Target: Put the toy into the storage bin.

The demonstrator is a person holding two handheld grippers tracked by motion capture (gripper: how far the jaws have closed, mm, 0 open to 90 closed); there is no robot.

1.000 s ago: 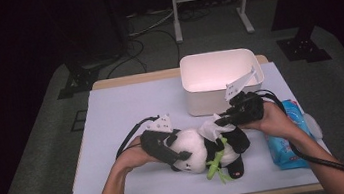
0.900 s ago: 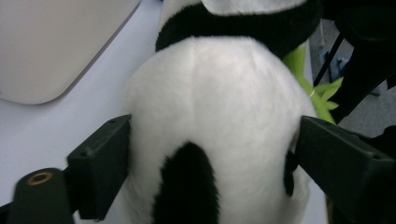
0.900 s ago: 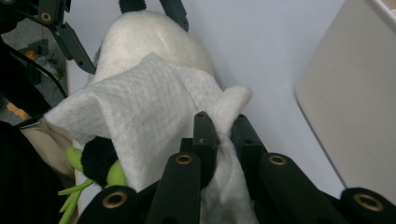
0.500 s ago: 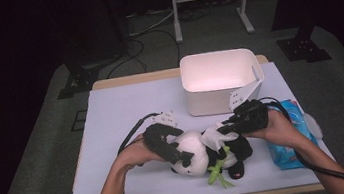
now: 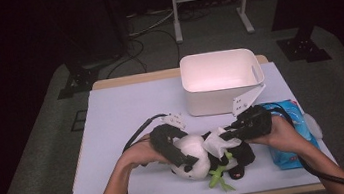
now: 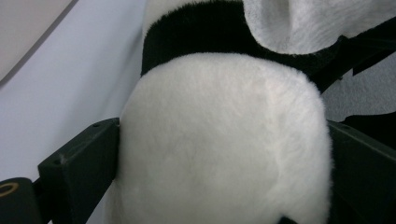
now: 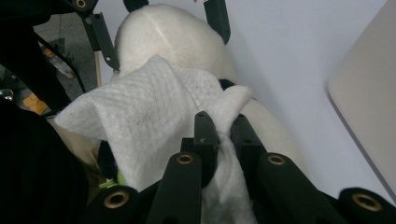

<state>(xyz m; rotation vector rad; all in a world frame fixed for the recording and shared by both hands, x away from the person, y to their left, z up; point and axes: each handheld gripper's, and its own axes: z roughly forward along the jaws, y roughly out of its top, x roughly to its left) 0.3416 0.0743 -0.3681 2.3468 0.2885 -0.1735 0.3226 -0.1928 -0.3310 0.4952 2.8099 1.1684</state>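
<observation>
Far left in the high view: bare pale cover of the counter (image 5: pixel 126 108), wooden edge showing around it.

Next, the left tongs (image 5: pixel 179 151) in a person's left hand (image 5: pixel 142 154), black cable looping off behind. Jaws spread wide, having just been opening, one to each side of the white head of the toy panda (image 5: pixel 203 156). Seen from the left gripper view, white plush (image 6: pixel 224 140) bulging between both jaws and meeting them left and right; pressing or merely touching, cannot tell.

Middle: panda lying on the counter near its front edge, white head toward the left tongs, black limbs toward the right, a green bamboo sprig (image 5: pixel 219 179) sticking out below it toward the front edge.

Draped over the panda's dark middle, a white wipe (image 5: pixel 219 143). From the right gripper view, crumpled textured sheet (image 7: pixel 154 116) spread across the plush, one corner bunched and pinched between the nearly closed right tongs (image 7: pixel 223 128).

Behind, set farther back on the counter: white plastic bin (image 5: pixel 190 94), open top.

Right: right tongs (image 5: pixel 233 134) held in the right hand (image 5: pixel 281 135), clamped on the wipe, grey three-cornered plate raised toward the bin.

Farthest right, under that hand: blue wipe packet (image 5: pixel 290 111) lying flat near the counter's right edge.
</observation>
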